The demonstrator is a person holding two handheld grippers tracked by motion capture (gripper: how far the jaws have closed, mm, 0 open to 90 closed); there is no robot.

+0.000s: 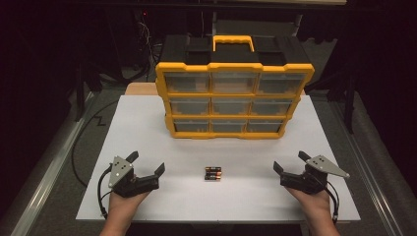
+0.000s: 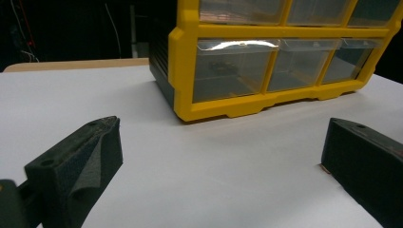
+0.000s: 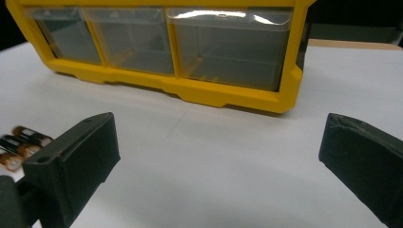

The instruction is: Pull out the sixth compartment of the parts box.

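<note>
A yellow and black drawer organizer (image 1: 231, 101) with clear drawers stands at the back of the white tabletop (image 1: 147, 128). Three batteries (image 1: 213, 173) lie side by side in front of it, midway between my hands. My left gripper (image 1: 146, 162) rests near the front left, open and empty, its jaws wide apart. My right gripper (image 1: 291, 162) rests near the front right, open too, with nothing between its jaws. The left gripper view looks at the organizer's lower left corner (image 2: 190, 102). In the right gripper view the batteries (image 3: 21, 142) lie at the left, behind the left jaw, and the organizer's lower drawers (image 3: 228, 50) are ahead.
The organizer has a yellow carry handle (image 1: 233, 42) on its black top. A wooden board edge (image 1: 140, 88) shows behind the white tabletop at the left. Dark floor and a metal rail (image 1: 44, 167) run along the left side of the table.
</note>
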